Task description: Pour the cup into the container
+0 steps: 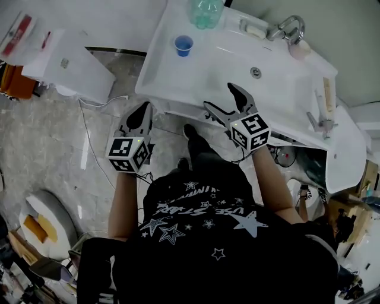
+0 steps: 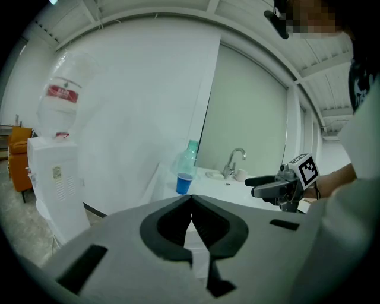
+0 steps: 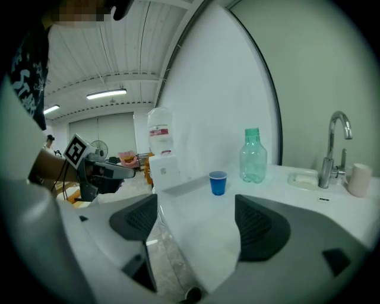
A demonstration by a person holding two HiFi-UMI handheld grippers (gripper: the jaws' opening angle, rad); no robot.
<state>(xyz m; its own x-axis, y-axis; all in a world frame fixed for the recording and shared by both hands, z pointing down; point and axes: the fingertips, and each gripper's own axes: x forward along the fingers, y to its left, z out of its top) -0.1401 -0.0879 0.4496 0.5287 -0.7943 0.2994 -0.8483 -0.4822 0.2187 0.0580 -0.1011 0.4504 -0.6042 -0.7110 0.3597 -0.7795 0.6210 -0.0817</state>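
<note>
While my right claw (image 1: 219,96) hangs spread at the bench (image 1: 166,74) edge and my left claw (image 1: 145,109) is pressed together, the blue cup (image 1: 183,45) stands far off beside the bottle (image 1: 205,12), so I judge a hasty reach could tip it or crush its thin wall.

No text reads for sure. Black T-shirt (image 1: 208,237), below the white sink surface (image 1: 202,71): white block lettering w/ stars, blurred, poss. "STAR". Clear water jug (image 2: 59,113), left of the surface: red label (image 2: 62,92), too small to read. Two black-and-white marker cubes (image 1: 128,155) (image 1: 252,132) near the surface's front edge: code patterns only, no letters/nos.
</note>
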